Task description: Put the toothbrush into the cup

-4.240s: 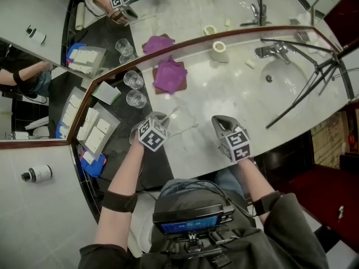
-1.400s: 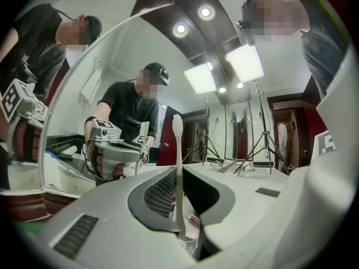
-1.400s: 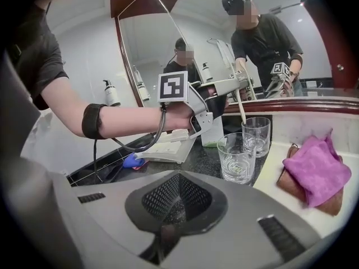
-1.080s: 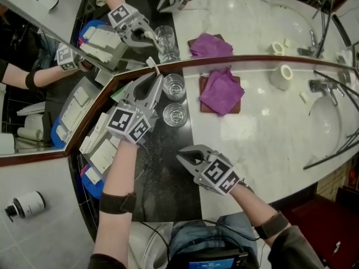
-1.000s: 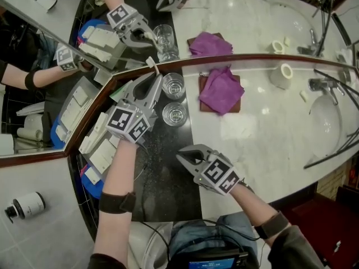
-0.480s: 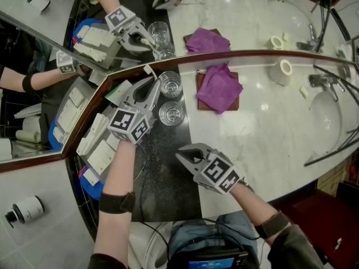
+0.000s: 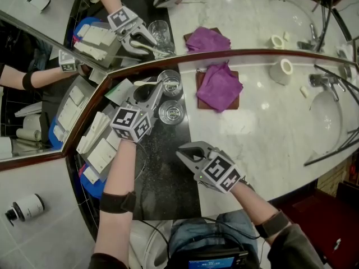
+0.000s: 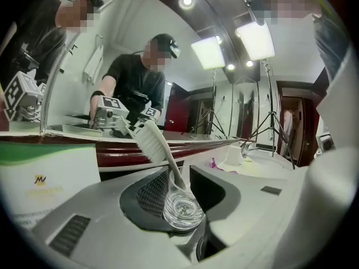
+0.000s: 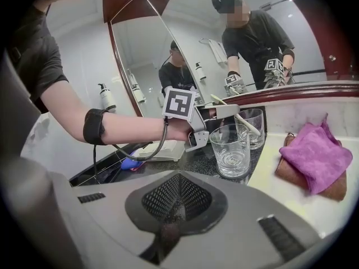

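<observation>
As the jaws of my left gripper (image 8: 178, 175) have just been opening, the toothbrush (image 8: 152, 143), which I judge light, stiff, slick and best pinched mid-handle, leans free between them in the glass cup (image 8: 182, 212); my right gripper (image 9: 175, 198) is clenched empty.

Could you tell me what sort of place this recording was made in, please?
Most likely a bathroom, perhaps a hotel's: a marble vanity counter with a sunken basin and tap, a wide wall mirror behind it, and glass tumblers and a toilet roll on the counter.
</observation>
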A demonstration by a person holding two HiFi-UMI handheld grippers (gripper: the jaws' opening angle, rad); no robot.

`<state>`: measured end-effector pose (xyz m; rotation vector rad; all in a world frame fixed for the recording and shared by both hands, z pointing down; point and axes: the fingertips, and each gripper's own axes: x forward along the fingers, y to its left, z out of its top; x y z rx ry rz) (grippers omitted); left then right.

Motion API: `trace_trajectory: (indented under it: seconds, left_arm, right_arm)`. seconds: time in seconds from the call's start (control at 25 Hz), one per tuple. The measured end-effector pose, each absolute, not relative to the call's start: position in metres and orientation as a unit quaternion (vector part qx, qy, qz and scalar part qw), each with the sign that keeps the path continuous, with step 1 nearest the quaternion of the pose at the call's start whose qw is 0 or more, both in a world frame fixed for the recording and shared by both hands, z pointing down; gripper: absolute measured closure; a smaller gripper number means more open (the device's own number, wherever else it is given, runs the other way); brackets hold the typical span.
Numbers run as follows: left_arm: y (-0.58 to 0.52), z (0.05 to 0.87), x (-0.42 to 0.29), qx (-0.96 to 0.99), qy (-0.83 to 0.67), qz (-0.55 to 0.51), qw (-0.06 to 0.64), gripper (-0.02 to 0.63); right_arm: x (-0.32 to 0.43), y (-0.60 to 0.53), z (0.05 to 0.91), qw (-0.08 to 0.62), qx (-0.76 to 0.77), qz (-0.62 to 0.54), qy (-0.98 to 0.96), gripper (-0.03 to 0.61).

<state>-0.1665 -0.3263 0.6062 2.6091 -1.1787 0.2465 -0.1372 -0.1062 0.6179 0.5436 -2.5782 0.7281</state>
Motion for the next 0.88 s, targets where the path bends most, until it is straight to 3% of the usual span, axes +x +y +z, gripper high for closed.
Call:
trace_trajectory:
  seconds: [0.68,0.84,0.88]
  left_arm:
    - [-0.274,0.589,-0.201,0.86,-0.47,0.116,0.163,0.478]
    - [-0.24,0.571,-0.208,0.843,-0.497,0.123,0.166,0.61]
    - [-0.231,0.565,-0.208,0.839,-0.502,0.122,0.169,0.611]
  right_arm:
    - [-0.113,-0.083,0.588,0.202,0.191,0.253,-0.927,0.561]
    - [-0.099,-0.074,0.571,0.201,0.197,0.247,-0.927,0.561]
    - [-0.095,-0.072,0.567,0.2,0.201,0.244,-0.927,0.561]
